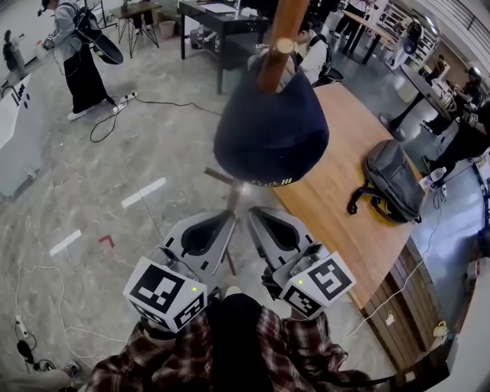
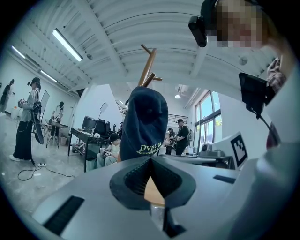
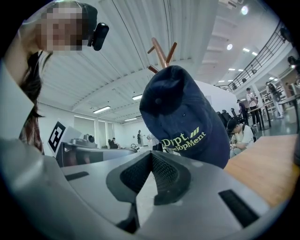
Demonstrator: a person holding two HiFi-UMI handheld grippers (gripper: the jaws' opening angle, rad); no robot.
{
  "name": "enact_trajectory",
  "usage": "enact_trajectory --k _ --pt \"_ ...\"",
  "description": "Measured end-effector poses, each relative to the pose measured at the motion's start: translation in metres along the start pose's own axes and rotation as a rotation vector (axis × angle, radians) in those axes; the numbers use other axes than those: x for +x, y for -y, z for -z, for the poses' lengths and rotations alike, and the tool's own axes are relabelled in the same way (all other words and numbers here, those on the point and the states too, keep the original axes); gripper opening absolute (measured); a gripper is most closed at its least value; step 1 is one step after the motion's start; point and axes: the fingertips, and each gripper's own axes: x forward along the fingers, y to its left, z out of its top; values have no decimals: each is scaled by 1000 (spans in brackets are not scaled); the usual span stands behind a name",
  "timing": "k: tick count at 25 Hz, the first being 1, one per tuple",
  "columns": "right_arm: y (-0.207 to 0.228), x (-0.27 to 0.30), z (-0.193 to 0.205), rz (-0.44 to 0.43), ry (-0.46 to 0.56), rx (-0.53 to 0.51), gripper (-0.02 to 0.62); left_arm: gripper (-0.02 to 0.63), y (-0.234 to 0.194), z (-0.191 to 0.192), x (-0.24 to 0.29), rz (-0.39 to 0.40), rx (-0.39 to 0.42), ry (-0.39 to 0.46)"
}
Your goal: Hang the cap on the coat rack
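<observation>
A dark navy cap [image 1: 269, 130] with pale lettering hangs on the wooden coat rack [image 1: 280, 40], draped over a peg near the pole. Neither gripper touches it. My left gripper [image 1: 232, 215] and right gripper [image 1: 251, 212] sit side by side just below the cap, both shut with nothing between the jaws. Seen from the left gripper [image 2: 150, 161], the cap [image 2: 144, 121] hangs ahead and above, under the rack's pegs [image 2: 149, 65]. Past the right gripper [image 3: 150, 154], the cap [image 3: 183, 117] fills the upper right below the rack's pegs [image 3: 162, 53].
A long wooden table [image 1: 346, 200] runs along the right with a grey backpack [image 1: 391, 180] on it. The rack's foot [image 1: 220, 178] stands on the marbled floor. Cables [image 1: 115, 115] trail on the left, near a standing person [image 1: 76, 57]. Dark desks [image 1: 218, 23] stand farther back.
</observation>
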Motion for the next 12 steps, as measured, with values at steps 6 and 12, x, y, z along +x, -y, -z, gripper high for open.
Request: enact_trajectory --k 6,12 --pt "4 3 1 1 -5 -5 11 11 -3 -1 3 0 8 1" --pt "8 7 1 8 2 2 11 11 -8 -5 2 -9 22 4"
